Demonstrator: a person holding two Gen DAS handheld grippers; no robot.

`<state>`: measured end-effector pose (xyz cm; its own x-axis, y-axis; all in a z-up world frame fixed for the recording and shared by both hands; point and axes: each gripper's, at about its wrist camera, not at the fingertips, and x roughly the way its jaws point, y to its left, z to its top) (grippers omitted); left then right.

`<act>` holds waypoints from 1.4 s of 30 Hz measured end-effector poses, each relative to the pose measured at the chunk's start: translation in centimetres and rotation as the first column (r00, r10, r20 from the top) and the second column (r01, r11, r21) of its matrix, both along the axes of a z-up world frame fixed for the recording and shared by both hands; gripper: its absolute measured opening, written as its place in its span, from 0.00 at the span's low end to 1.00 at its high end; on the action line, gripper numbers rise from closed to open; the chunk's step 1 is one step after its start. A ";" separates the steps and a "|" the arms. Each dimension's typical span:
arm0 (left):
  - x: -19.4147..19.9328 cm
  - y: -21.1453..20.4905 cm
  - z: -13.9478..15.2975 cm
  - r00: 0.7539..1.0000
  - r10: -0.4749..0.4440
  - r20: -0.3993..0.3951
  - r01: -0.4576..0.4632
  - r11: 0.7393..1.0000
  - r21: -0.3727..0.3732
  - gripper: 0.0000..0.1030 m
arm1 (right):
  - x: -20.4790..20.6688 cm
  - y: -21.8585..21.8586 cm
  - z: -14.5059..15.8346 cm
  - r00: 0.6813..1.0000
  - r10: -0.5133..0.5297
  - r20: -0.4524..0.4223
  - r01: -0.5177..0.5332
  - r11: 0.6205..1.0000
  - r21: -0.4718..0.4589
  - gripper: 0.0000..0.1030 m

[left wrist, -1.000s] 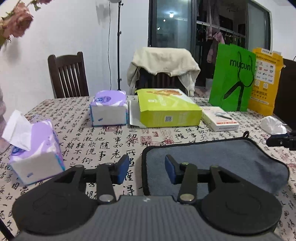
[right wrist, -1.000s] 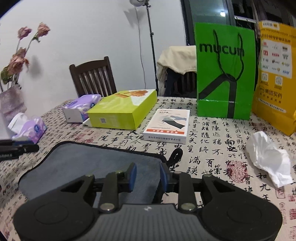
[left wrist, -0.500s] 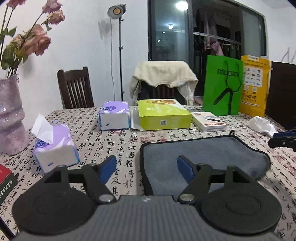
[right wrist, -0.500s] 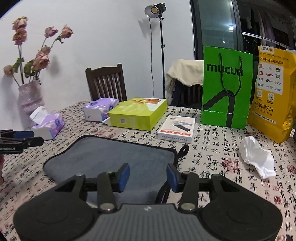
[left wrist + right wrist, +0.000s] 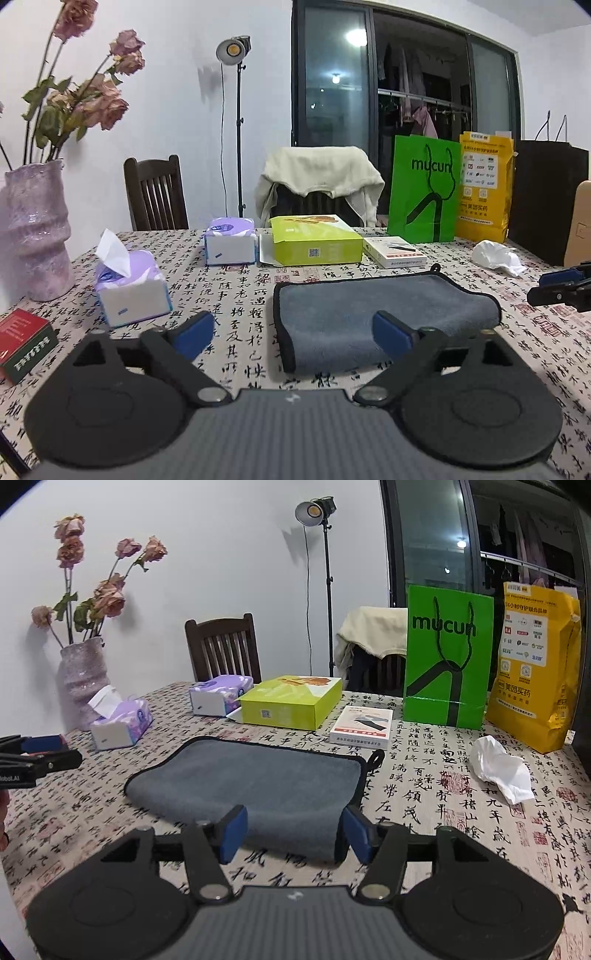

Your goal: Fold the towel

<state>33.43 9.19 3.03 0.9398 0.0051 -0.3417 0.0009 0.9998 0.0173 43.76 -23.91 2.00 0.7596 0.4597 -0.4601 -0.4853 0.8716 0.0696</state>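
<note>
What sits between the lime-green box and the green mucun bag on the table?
A flat white box lies between the lime-green box and the green mucun bag, clearest in the right wrist view.

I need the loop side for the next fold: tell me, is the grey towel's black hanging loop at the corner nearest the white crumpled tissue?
Yes, the black loop sticks out of the grey towel toward the tissue.
</note>
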 end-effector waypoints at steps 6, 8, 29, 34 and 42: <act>-3.3 -0.6 0.1 0.999 -0.015 0.033 0.015 1.000 0.015 0.99 | -3.2 -0.2 -0.1 1.000 -0.006 0.025 0.007 1.000 -0.002 0.76; -4.4 -0.9 0.1 0.999 -0.019 0.045 0.018 0.999 0.026 1.00 | -4.2 -0.3 -0.1 1.000 -0.007 0.028 0.006 1.000 0.009 0.81; -15.1 -3.7 0.1 0.988 -0.031 0.155 0.019 0.997 0.074 1.00 | -15.5 -1.9 0.1 0.994 0.005 0.110 -0.008 0.999 0.031 0.94; -17.1 -4.5 -0.3 0.986 -0.044 0.158 0.031 0.996 0.082 1.00 | -18.2 -1.9 -0.1 0.993 0.023 0.120 -0.026 0.999 0.029 0.94; -20.0 -5.2 -0.7 0.982 -0.075 0.175 0.058 0.993 0.103 1.00 | -21.8 -2.1 -0.8 0.991 0.026 0.132 -0.030 0.999 0.030 0.94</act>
